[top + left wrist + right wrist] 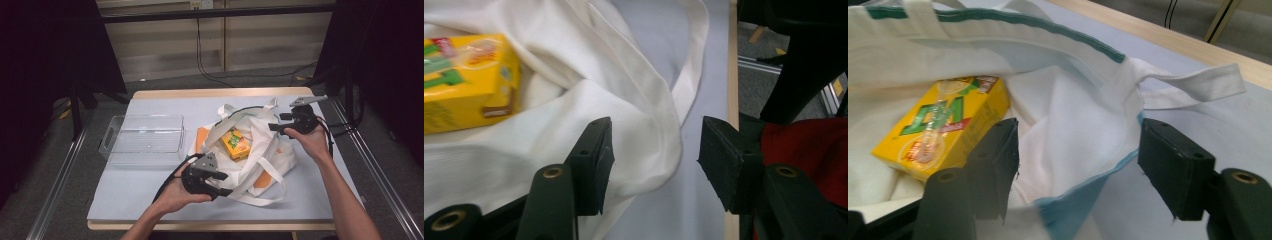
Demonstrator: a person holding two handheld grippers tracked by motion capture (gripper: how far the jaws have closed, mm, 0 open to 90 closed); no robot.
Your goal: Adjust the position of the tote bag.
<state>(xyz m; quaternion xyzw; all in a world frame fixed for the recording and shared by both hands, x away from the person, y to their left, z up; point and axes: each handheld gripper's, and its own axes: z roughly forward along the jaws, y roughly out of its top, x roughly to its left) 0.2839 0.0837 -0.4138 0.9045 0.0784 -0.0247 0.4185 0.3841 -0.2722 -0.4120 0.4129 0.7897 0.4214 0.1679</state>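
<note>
Item: white tote bag (pixel 260 150), laid open on the tabletop (pixel 150 185); a yellow carton (pixel 235 144) is lodged inside. A clear tray (pixel 142 140) is set to its left.

Left hand-held gripper (pixel 225 184): jaws parted over the near rim, nothing clamped.

Right hand-held gripper (pixel 275 122): jaws parted astride the far rim, cloth between but not pinched.

Handling note: the mouth is best kept wide while the carton is approached; snagging the handles is to be avoided.

A clear plastic bin (pixel 142 138) sits on the grey table mat (pixel 150 187), left side.
</note>
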